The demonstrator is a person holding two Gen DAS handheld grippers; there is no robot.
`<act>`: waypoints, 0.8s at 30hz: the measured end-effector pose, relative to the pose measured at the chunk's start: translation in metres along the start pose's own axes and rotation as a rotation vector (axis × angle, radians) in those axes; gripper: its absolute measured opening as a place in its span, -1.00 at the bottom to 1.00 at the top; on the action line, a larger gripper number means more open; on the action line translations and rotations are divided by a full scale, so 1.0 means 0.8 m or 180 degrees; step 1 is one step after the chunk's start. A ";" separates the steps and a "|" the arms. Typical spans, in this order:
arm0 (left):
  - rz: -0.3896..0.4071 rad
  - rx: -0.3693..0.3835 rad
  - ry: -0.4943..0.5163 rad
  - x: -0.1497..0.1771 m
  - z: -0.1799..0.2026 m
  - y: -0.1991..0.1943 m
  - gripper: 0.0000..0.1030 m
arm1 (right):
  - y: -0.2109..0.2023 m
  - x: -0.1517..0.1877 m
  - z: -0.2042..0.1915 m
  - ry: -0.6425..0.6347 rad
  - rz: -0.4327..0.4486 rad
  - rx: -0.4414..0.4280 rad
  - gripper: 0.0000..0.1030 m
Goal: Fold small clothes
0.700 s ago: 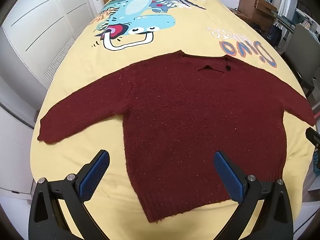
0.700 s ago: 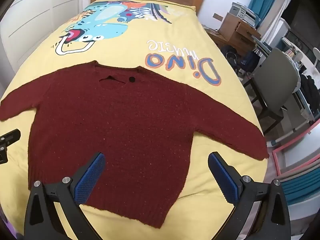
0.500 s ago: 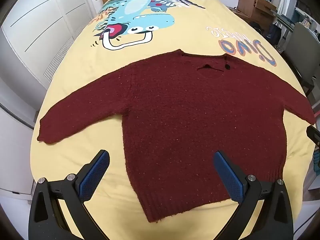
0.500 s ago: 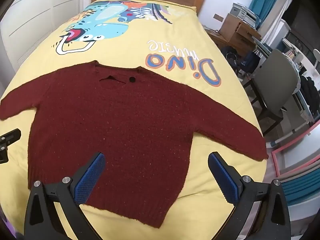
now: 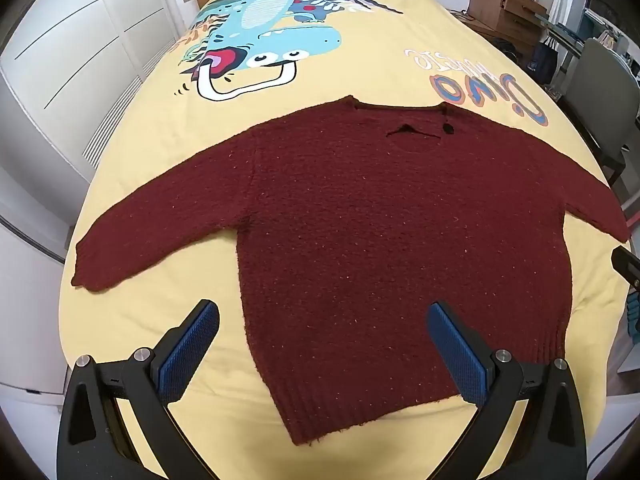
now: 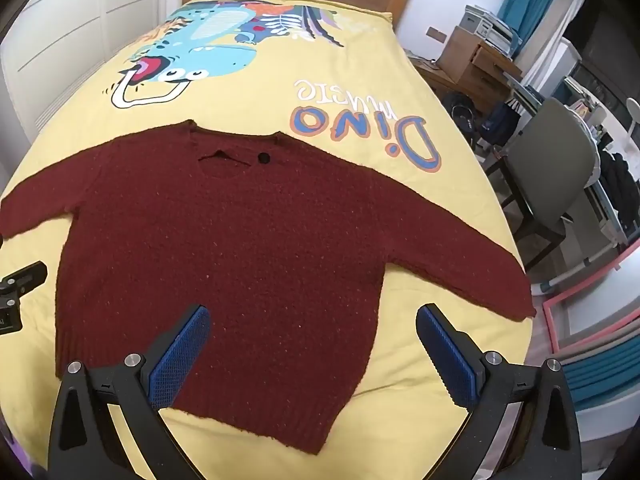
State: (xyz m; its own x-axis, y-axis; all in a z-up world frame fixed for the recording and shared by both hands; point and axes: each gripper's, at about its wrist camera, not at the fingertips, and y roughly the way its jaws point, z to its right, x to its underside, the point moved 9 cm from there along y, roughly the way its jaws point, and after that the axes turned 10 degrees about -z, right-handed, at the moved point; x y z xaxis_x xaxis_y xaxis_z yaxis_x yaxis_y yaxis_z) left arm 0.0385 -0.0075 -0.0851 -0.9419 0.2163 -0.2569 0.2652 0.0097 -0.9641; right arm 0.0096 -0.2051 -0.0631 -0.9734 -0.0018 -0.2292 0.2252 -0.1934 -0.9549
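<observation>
Through the left wrist camera, I am holding my left gripper [image 5: 322, 326] spread wide and empty above the maroon sweater [image 5: 380, 232], which is lying flat just ahead on the yellow bedspread [image 5: 132, 312]. Through the right wrist camera, my right gripper [image 6: 312, 330] is likewise gaping wide, gripping nothing, over the sweater's hem.

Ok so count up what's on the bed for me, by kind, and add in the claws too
Sweaters: 1, the dark red sweater, spread flat on the yellow bedspread
Claws: 2, the left claw and the right claw, both open above the hem, holding nothing
Total: 3
</observation>
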 end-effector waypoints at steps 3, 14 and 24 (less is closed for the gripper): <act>-0.0008 -0.0018 0.0004 0.000 0.001 0.001 0.98 | 0.002 0.000 0.001 -0.0003 -0.0008 0.0003 0.99; 0.0006 -0.0052 0.0054 -0.002 0.003 0.002 0.98 | 0.004 0.002 0.001 0.0003 -0.0022 0.0005 0.99; -0.0014 -0.0006 0.0076 -0.002 0.005 0.002 0.98 | 0.007 0.005 -0.002 -0.0024 -0.0053 0.0023 0.99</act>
State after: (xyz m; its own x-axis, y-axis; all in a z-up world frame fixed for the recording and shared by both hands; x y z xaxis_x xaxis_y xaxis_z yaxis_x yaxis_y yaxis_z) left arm 0.0395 -0.0120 -0.0867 -0.9379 0.2395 -0.2509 0.2614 0.0125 -0.9652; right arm 0.0070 -0.2049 -0.0693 -0.9773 -0.0059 -0.2117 0.2086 -0.2006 -0.9572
